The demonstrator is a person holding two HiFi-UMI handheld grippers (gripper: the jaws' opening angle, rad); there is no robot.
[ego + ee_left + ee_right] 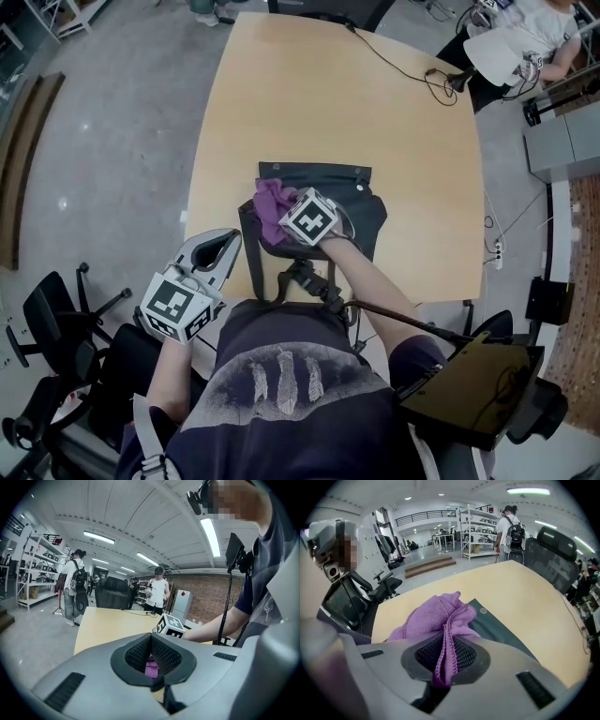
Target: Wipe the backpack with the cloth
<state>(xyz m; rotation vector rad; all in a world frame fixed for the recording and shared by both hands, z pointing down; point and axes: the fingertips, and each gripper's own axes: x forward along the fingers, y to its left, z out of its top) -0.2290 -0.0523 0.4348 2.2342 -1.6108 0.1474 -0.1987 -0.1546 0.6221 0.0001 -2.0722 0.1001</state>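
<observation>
Jaws of the left gripper (pixel 228 242) are closed on each other with nothing between the pads. It hangs off the light wooden table (pixel 328 103), just outside the near-left corner and above the person's lap. It points toward the bag and is clear of it.

The dark grey fabric backpack (pixel 361 211) lies flat at the middle of the table's near edge. Its black straps (pixel 305 277) spill over that edge toward the person.

The purple microfibre cloth (pixel 273 198) is bunched on the backpack's left part, near its far-left corner, and touches the fabric.

The right gripper (pixel 446 639) is closed on the cloth. A fold runs straight down between the pads and the rest mushrooms out ahead of the tips. It sits over the backpack, its marker cube just right of the cloth.

Handling, as judgement:
- **Cloth:** it looks light, limp and easily rucked. The pinch on a doubled fold looks secure, but a shallow bite could slip out when dragged.
- **Backpack:** it looks soft and flat, probably near empty, so it is likely to slide or wrinkle on the smooth table under a wipe.
- **Where to hold:** the best places look like a strap or the near-left hem, pinned by the free left gripper. Keep clear of the metal snaps along the far edge.
</observation>
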